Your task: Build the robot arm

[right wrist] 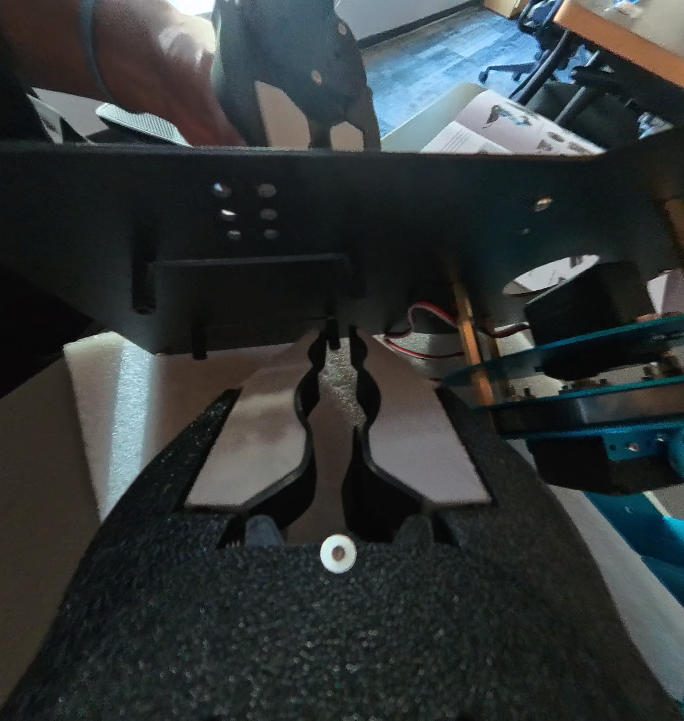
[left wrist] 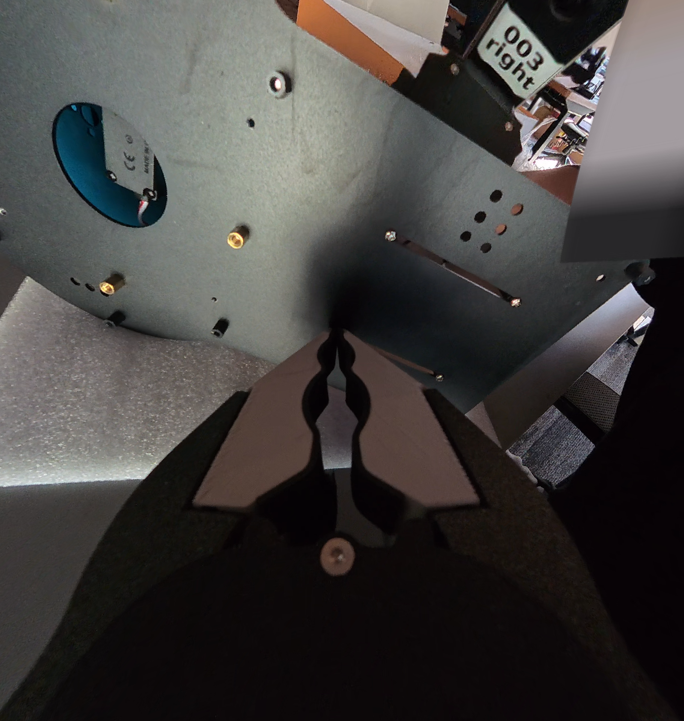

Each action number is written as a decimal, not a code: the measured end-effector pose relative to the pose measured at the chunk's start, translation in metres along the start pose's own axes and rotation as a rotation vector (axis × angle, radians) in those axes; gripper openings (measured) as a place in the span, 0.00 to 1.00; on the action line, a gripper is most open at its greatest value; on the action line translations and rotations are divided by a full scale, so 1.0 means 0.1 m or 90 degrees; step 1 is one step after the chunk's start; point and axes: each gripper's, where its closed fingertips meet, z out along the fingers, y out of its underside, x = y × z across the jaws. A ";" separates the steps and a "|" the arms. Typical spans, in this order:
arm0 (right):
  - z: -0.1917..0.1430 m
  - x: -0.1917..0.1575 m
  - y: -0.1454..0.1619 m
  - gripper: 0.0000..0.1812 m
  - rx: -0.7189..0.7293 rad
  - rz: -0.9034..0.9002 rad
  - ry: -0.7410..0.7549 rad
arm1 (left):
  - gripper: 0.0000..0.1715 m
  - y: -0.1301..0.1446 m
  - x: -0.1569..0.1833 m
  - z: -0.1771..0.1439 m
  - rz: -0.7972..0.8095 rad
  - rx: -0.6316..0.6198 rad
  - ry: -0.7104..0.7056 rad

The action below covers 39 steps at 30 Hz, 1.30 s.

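the left tongs (left wrist: 337, 339) are pinched on the lower edge of a dark grey metal plate (left wrist: 254, 187), tips nearly together w/ the plate's edge between them. the plate rises up and away from the tongs, tilted, its long axis running from lower left to upper right in the left wrist view. it has a round cutout (left wrist: 110, 164) w/ blue behind, brass standoffs (left wrist: 237, 237) and a cluster of small holes (left wrist: 490, 220).

the right tongs (right wrist: 338, 335) come at the same plate (right wrist: 410, 187) from the opp. side; here its edge runs straight across, level, just above the tips. the jaws sit a bit apart either side of a small black peg (right wrist: 333, 331) under a black block (right wrist: 250, 296); can't tell if they grip it, tips run under the plate. the left tongs are the surer hold.

white foam sheet (left wrist: 78, 409) on the bench below. blue frame parts (right wrist: 605, 390) and red/white wires (right wrist: 418, 324) at right are blurred. the right tongs' body (left wrist: 473, 89) is cut off at the top of the left view.
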 end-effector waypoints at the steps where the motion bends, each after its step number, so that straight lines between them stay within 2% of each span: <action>1: -0.02 0.02 -0.01 0.06 0.008 0.007 0.003 | 0.00 0.00 0.00 0.00 -0.002 0.002 0.000; 4: -0.09 0.11 -0.04 0.05 0.028 0.051 -0.003 | 0.00 0.00 0.00 0.00 -0.005 0.005 0.002; 7: -0.03 -0.06 0.00 0.10 0.005 0.023 -0.046 | 0.00 0.00 0.00 0.00 -0.005 0.003 0.003; 9: 0.05 -0.07 0.07 0.10 -0.031 -0.016 -0.010 | 0.00 0.00 0.00 0.00 -0.003 0.002 0.003; 10: 0.04 0.00 0.05 0.07 -0.024 -0.024 0.025 | 0.00 0.00 -0.01 0.00 -0.002 0.002 0.001; 11: 0.00 0.04 0.00 0.08 -0.002 -0.015 0.035 | 0.00 0.00 -0.01 0.00 -0.001 0.003 0.000; 14: -0.11 0.16 -0.08 0.06 0.038 0.058 0.021 | 0.00 -0.01 -0.01 0.01 -0.003 0.004 0.001; 18: -0.01 -0.02 0.03 0.13 -0.011 0.009 -0.009 | 0.00 -0.01 -0.01 0.01 -0.002 0.003 0.002; 21: 0.02 0.07 0.04 0.11 -0.022 -0.009 0.042 | 0.00 -0.01 -0.01 0.01 -0.001 0.004 0.003; 23: -0.01 0.10 0.04 0.15 -0.015 0.059 0.007 | 0.00 -0.01 -0.01 0.01 -0.001 0.004 0.003; 25: -0.07 0.14 0.00 0.14 0.010 0.102 -0.017 | 0.00 -0.01 -0.01 0.01 0.001 0.004 0.002; 29: -0.02 0.00 0.04 0.16 -0.017 0.042 -0.032 | 0.00 0.00 -0.01 0.01 0.012 -0.002 -0.005; 32: 0.04 0.08 0.06 0.12 -0.035 0.010 0.027 | 0.00 0.00 -0.01 0.01 0.016 -0.004 -0.006; 35: -0.09 0.17 -0.04 0.12 0.017 0.091 -0.001 | 0.00 0.00 -0.01 0.01 0.009 0.002 -0.001; 37: -0.14 0.14 -0.06 0.12 0.026 0.086 -0.022 | 0.00 0.00 -0.01 0.01 0.005 0.004 0.000; 39: -0.06 -0.02 0.00 0.12 -0.005 0.046 -0.044 | 0.00 0.00 -0.01 0.01 0.007 0.002 0.000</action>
